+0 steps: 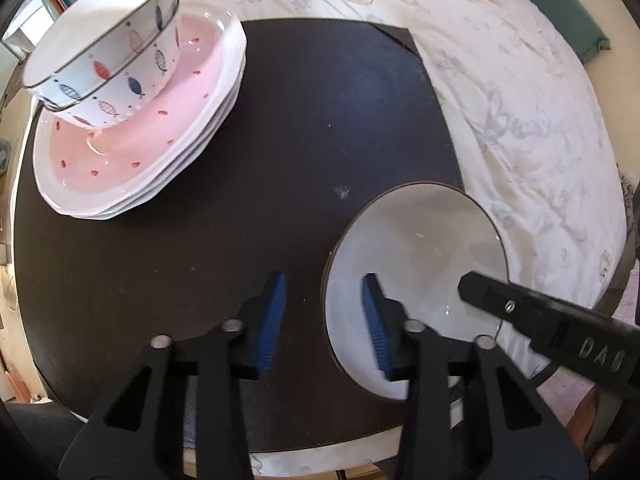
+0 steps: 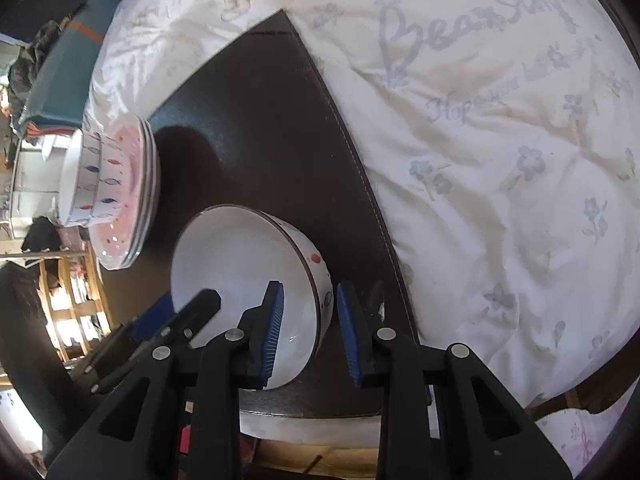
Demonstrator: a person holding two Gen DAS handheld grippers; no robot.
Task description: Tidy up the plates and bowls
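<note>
Two fish-patterned white bowls [image 1: 100, 48] already nest on the stacked pink plates [image 1: 160, 140] at the dark mat's [image 1: 300, 120] far left corner; a third white bowl [image 2: 248, 280] waits by the right edge, its wall between the open right gripper's [image 2: 310, 332] jaws, the left gripper [image 1: 324, 320] open and empty.

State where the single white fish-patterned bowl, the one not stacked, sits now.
The lone white fish-patterned bowl sits on the dark mat's near right part, by the white floral cloth, with the right gripper straddling its rim.

Left claw [image 1: 325, 322] gapes above the dark mat [image 1: 304, 128], one finger inside a white bowl [image 1: 416, 248]. Right claw [image 1: 480, 292] reaches in. Two bowls [image 1: 104, 48] sit on stacked pink plates [image 1: 140, 140].
</note>
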